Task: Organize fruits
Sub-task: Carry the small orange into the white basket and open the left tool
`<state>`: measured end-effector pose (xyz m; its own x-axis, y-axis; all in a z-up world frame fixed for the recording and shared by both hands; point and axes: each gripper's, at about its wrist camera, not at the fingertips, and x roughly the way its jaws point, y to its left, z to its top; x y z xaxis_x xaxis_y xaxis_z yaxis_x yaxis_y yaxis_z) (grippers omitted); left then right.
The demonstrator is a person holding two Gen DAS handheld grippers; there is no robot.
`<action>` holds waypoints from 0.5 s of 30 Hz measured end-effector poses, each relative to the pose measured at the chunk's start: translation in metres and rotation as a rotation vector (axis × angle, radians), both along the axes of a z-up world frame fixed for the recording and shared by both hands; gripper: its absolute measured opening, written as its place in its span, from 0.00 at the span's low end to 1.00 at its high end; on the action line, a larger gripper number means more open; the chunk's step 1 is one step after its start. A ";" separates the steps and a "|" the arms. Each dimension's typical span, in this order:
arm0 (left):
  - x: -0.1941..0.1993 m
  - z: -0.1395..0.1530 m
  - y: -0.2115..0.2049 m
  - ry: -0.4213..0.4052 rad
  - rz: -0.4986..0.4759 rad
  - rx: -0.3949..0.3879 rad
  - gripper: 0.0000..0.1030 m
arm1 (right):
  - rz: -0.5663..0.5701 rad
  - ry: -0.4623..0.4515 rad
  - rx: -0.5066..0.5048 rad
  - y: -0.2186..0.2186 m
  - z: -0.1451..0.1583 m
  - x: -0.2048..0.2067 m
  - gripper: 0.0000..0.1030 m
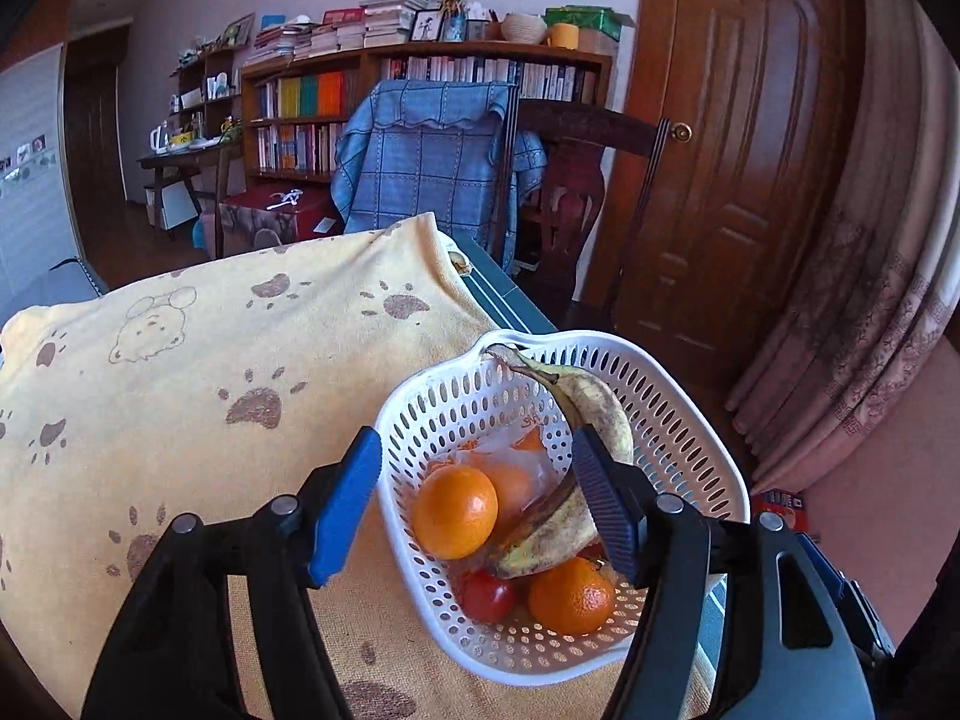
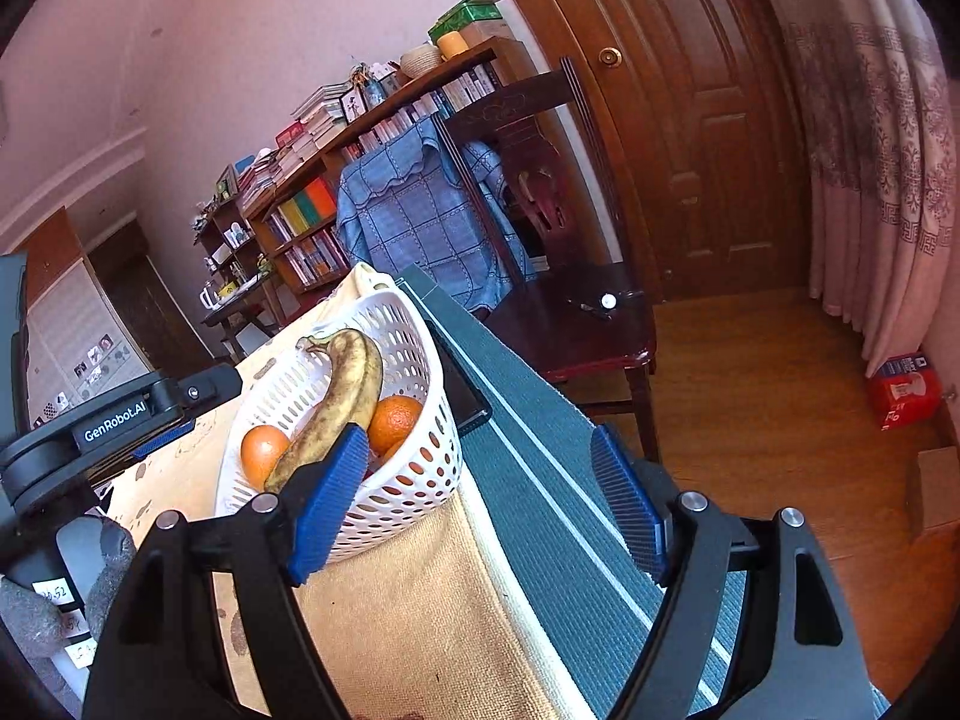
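A white perforated basket (image 1: 690, 420) stands on the yellow paw-print towel (image 1: 180, 390) near the table's right edge. It holds a spotted banana (image 1: 600, 402), two oranges (image 1: 455, 510) (image 1: 571, 595), a red tomato (image 1: 489, 597) and a clear plastic bag (image 1: 528, 456). My left gripper (image 1: 480, 504) is open and empty, its fingers straddling the basket's near-left rim above the fruit. In the right wrist view the basket (image 2: 414, 480) with banana (image 2: 342, 396) and oranges (image 2: 393, 414) sits left. My right gripper (image 2: 480, 504) is open and empty, beside the basket over the table edge.
A green striped mat (image 2: 540, 480) runs along the table edge. A wooden chair (image 2: 576, 324) with a blue plaid cloth (image 1: 432, 168) stands beyond the table. A bookshelf (image 1: 420, 96), wooden door (image 1: 750, 150) and curtain (image 1: 870, 300) lie behind. A red box (image 2: 903, 390) sits on the floor.
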<state>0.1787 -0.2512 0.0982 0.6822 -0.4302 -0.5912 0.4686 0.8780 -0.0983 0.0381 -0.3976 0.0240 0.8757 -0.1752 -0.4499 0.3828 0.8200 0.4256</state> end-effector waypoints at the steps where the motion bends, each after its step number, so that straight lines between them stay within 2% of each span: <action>1: 0.002 0.000 0.001 0.000 0.007 -0.003 0.64 | 0.001 -0.001 0.001 0.001 0.000 -0.001 0.76; 4: 0.009 0.002 0.007 -0.002 0.035 -0.007 0.65 | 0.004 0.002 0.004 0.002 0.000 0.000 0.76; 9: 0.020 0.003 0.003 -0.010 0.059 0.035 0.65 | 0.001 0.001 0.007 0.002 -0.001 0.001 0.76; 12: 0.025 0.004 -0.009 -0.002 0.039 0.056 0.72 | -0.002 0.002 0.008 0.001 -0.001 0.002 0.76; 15: 0.028 -0.004 -0.031 0.001 0.034 0.156 0.73 | -0.001 -0.001 0.008 0.001 0.000 0.002 0.76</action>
